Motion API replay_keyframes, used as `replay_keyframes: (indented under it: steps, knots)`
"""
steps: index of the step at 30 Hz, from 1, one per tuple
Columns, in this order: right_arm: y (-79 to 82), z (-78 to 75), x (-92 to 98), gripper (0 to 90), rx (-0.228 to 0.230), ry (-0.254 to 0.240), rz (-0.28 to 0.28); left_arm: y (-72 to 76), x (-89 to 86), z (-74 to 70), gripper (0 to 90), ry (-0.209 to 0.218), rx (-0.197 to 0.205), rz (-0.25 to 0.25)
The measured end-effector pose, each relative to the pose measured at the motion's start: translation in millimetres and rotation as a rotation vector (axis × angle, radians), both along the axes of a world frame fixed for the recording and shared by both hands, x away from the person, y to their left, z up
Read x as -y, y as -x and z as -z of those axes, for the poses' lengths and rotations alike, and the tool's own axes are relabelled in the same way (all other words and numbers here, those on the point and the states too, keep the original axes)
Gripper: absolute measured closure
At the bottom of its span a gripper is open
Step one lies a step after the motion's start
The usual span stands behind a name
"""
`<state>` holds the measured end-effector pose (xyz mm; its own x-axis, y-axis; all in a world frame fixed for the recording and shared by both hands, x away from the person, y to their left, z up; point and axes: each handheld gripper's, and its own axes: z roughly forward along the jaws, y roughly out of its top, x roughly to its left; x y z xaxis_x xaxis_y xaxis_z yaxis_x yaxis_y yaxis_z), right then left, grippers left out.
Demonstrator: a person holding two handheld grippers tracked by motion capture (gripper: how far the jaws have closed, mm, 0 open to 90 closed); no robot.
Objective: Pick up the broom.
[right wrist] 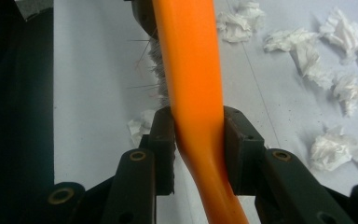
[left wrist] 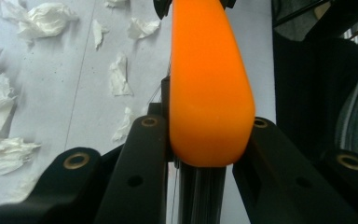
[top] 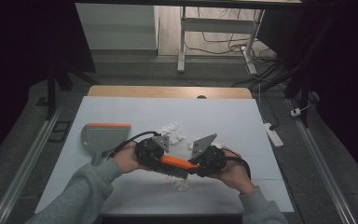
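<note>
Both grippers clamped one orange-handled brush (top: 175, 162) above the table (top: 242, 121): the left gripper (left wrist: 205, 135) pinched its broad end, the right gripper (right wrist: 198, 140) its narrow neck. Beyond the brush lay paper scraps (top: 173, 128), with the dustpan (top: 103, 136) left of it. Sweeping well probably meant freeing one grip and keeping the bristles low.

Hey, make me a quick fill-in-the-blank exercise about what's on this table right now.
1. Both grippers are shut on the brush's ____ handle.
2. The dustpan lies on the table to the ____ of the left gripper in the high view.
3. Crumpled scraps of ____ paper lie scattered near the right gripper.

Missing words: orange; left; white
</note>
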<state>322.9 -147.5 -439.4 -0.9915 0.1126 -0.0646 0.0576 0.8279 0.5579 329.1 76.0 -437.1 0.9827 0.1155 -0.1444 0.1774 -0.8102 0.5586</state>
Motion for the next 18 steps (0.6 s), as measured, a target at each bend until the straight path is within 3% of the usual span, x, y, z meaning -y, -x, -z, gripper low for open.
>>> replay_keyframes:
  steps: [5,7,8,9,10,13,14,18]
  knots:
    - [1.6,-0.4,0.4,68.3,0.005,-0.003,-0.003,0.5,-2.2,1.8,76.9,0.03,0.003,-0.003]
    - [0.8,-0.4,0.8,68.6,0.003,-0.002,-0.004,0.9,-2.9,2.1,75.6,0.044,0.028,-0.03]
    - [0.2,-0.7,1.7,68.7,-0.006,-0.006,0.007,2.0,-4.2,1.9,72.9,0.055,0.057,-0.057]
    - [-2.9,-2.0,5.8,68.7,-0.007,-0.023,0.031,2.7,-6.1,1.1,57.2,0.06,0.09,-0.094]
    - [-4.2,-2.5,8.2,68.8,-0.005,-0.028,0.039,2.7,-9.0,-0.2,50.7,0.062,0.114,-0.132]
    - [-5.8,-4.2,12.3,68.8,0.001,-0.033,0.077,7.2,-22.2,-5.5,47.3,0.11,0.155,-0.249]
    - [-7.1,-5.2,14.4,68.8,-0.002,-0.033,0.095,10.6,-27.4,-7.8,40.6,0.118,0.17,-0.289]
    - [-12.5,-8.0,23.7,68.7,0.0,-0.052,0.16,33.0,-48.0,-9.9,34.3,0.096,0.237,-0.451]
